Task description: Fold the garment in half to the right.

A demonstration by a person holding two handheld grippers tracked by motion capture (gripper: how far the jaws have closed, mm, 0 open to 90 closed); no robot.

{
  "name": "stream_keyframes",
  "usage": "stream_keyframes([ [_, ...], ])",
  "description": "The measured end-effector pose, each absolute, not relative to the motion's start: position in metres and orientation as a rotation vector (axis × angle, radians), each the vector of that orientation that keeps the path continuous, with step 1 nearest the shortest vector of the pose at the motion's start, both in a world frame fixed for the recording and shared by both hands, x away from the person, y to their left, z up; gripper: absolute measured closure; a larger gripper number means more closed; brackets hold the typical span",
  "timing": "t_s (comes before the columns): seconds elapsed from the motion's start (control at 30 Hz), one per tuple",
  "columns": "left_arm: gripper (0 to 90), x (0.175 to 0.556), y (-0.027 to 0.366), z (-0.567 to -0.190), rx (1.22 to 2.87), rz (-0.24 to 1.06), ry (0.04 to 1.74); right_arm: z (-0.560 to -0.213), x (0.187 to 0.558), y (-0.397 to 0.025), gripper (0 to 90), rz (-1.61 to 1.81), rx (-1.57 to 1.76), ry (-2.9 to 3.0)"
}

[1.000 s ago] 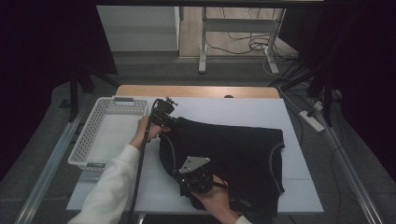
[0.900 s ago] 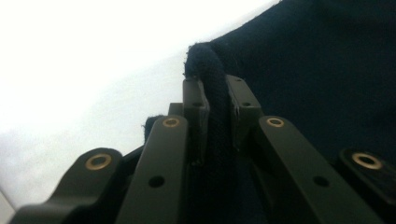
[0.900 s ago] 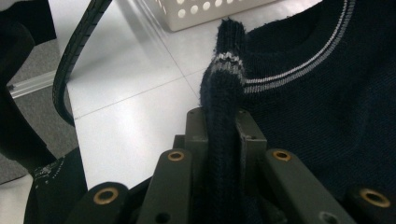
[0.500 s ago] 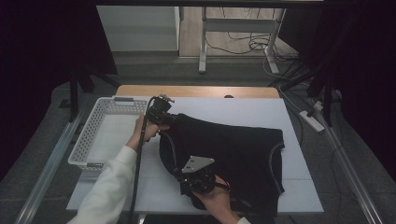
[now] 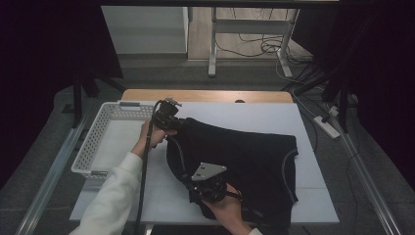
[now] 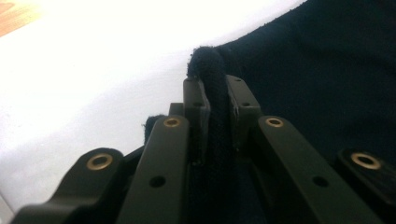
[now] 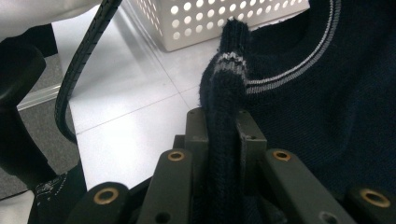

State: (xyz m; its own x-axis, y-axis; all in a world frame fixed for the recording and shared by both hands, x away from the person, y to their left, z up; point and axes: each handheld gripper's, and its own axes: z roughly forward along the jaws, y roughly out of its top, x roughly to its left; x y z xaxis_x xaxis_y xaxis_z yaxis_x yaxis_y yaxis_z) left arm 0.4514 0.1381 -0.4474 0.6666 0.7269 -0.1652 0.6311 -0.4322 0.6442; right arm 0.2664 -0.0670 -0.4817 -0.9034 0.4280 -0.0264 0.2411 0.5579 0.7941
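Jaws on your left gripper [image 6: 215, 100] are clamping a fold of the dark sweater [image 5: 244, 156] at its far left corner, right next to the white basket [image 5: 105, 142]. You're pinching the fabric tight there, edge poking up between the pads. The sweater is lying spread over the white surface [image 5: 274, 115]. Your right gripper [image 7: 223, 123] is biting down on the striped hem [image 7: 229, 60] at the near edge, also squeezed closed on the knit.

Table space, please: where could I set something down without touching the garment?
Bare table lies beyond the dark sweater, toward the far edge, and the white basket is empty. It is crowded around the left hand-held gripper and right hand-held gripper.
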Motion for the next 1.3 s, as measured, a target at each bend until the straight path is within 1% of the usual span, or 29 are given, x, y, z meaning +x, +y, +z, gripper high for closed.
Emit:
stream_keyframes([
  [0.47,80.5,0.445,0.149,-0.439,2.148,0.18,1.043,-0.471,0.266,-0.071,78.2,1.306,0.554,2.54],
  [1.1,80.6,0.44,0.165,-0.43,2.125,0.204,1.054,-0.465,0.268,-0.063,78.2,1.331,0.519,2.533],
  [1.3,80.6,0.438,0.175,-0.426,2.114,0.209,1.062,-0.464,0.269,-0.056,78.2,1.343,0.506,2.536],
])
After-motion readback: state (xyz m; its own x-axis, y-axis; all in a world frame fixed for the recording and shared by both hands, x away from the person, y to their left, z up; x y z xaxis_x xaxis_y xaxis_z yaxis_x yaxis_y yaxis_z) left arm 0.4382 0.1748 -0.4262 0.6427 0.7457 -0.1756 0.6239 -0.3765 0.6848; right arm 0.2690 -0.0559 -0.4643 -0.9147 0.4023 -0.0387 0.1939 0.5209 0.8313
